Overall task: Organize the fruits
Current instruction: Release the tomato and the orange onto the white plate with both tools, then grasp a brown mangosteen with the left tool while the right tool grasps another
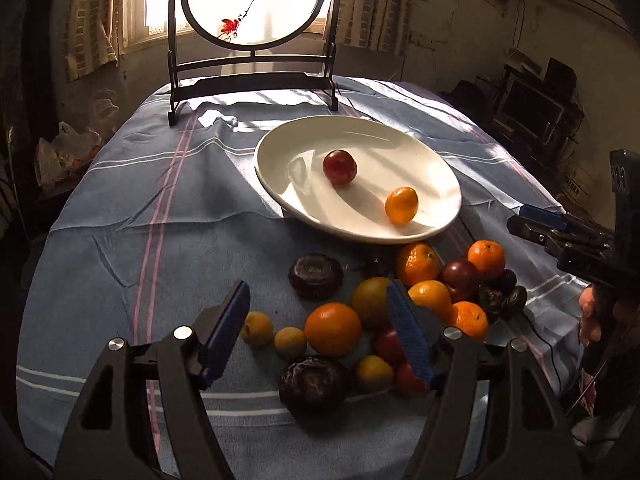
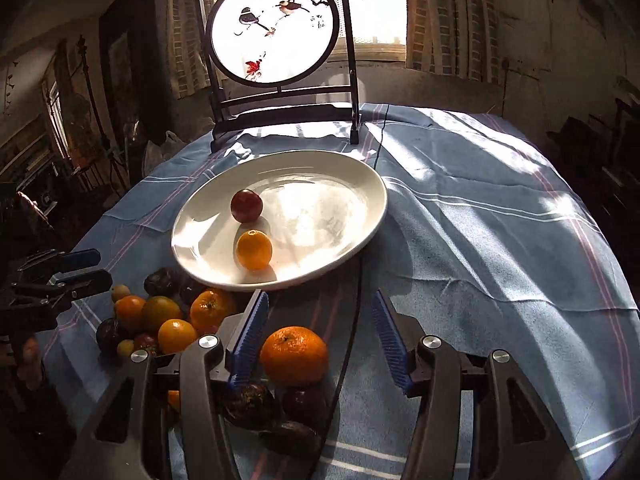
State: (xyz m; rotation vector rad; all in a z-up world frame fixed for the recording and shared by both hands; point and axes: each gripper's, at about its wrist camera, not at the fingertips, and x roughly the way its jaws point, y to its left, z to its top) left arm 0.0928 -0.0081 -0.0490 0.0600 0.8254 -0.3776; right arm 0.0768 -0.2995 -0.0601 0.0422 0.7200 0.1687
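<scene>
A white oval plate (image 1: 304,208) (image 2: 348,196) holds a red plum (image 1: 339,166) (image 2: 246,205) and a small orange (image 1: 401,205) (image 2: 253,249). In front of it on the cloth lies a pile of several oranges, plums, small yellow fruits and dark mangosteens (image 1: 372,312) (image 2: 168,316). My left gripper (image 1: 318,316) is open and empty above the pile, with a large orange (image 1: 333,329) between its fingers. My right gripper (image 2: 320,322) is open and empty, with a mandarin (image 2: 294,355) lying on the cloth between its fingers. It also shows from the side in the left wrist view (image 1: 532,226).
A blue striped cloth (image 1: 160,216) (image 2: 500,248) covers the round table. A dark wooden stand with a round bird painting (image 1: 253,2) (image 2: 276,28) stands at the far edge before a bright window. A black cable (image 2: 352,320) runs across the cloth.
</scene>
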